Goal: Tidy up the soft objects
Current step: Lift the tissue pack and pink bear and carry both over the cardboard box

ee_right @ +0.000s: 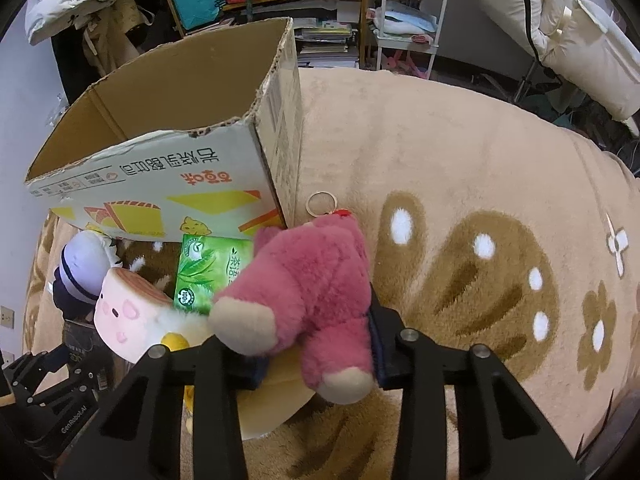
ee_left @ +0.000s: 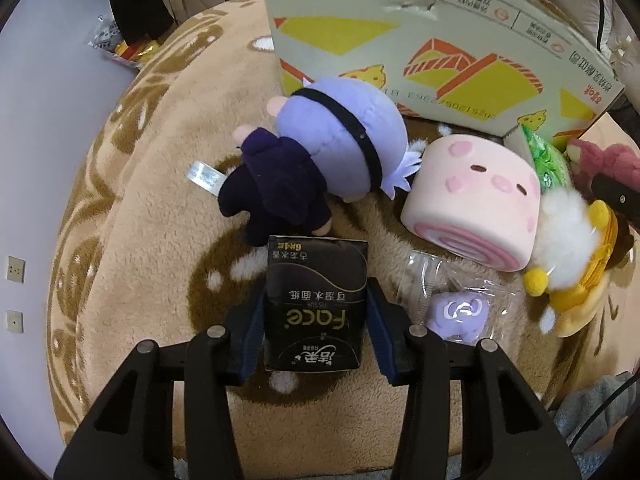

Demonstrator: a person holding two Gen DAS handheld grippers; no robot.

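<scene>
Open-topped cardboard box printed with yellow and orange shapes (ee_right: 168, 176) standing on the tan fleece blanket with brown paw and flower patterns (ee_right: 460, 152); bare brown inner walls visible from the right wrist view, floor of the box hidden, contents impossible to tell. Left gripper (ee_left: 316, 312) with jaws closed on the black rectangular tissue pack lettered "Face" (ee_left: 316, 304), pack resting low on the blanket. Just beyond it, lying on its side, a plush doll with lavender head, black band and dark navy body (ee_left: 320, 152), close against the box front. Beside that, a pink swirl-cake plush with a pig face (ee_left: 476, 204), touching a white fluffy toy with yellow pompoms (ee_left: 568, 240). Near the tissue pack, a small purple figure sealed in a clear plastic bag (ee_left: 460, 312). Right gripper (ee_right: 316, 340) with jaws clamped on the fuzzy pink bear plush with tan paws (ee_right: 308, 292), at the box's corner. Only from the right wrist view: a metal key ring (ee_right: 320, 202) above the bear, a green tea-leaf tissue pack (ee_right: 208, 272) leaning at the box base, cluttered shelves (ee_right: 288, 0) behind. Only from the left wrist view: wall sockets (ee_left: 15, 270) at far left.
</scene>
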